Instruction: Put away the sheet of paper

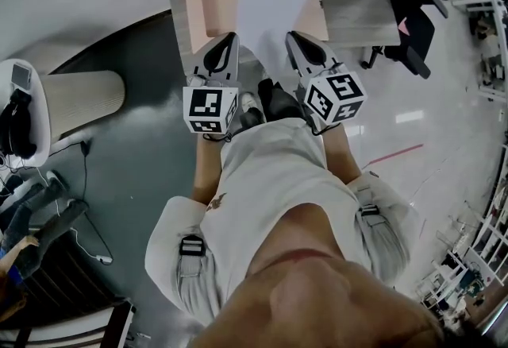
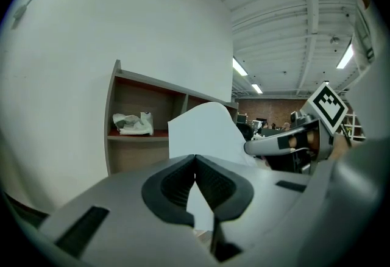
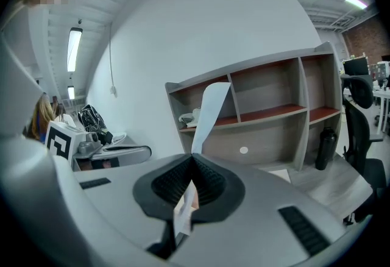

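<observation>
I hold a white sheet of paper in the air by its near edge with both grippers. My left gripper is shut on the sheet's near left corner, and my right gripper is shut on its near right corner. In the left gripper view the sheet rises from the shut left gripper and curves to the right. The right gripper view shows the sheet nearly edge-on above the shut right gripper. A wooden shelf unit with open compartments stands ahead of the paper.
A crumpled white thing lies on the shelf's left compartment. A dark bottle stands by the shelf's right end. Black office chairs are to the right, and a round white table with headphones and floor cables is to the left.
</observation>
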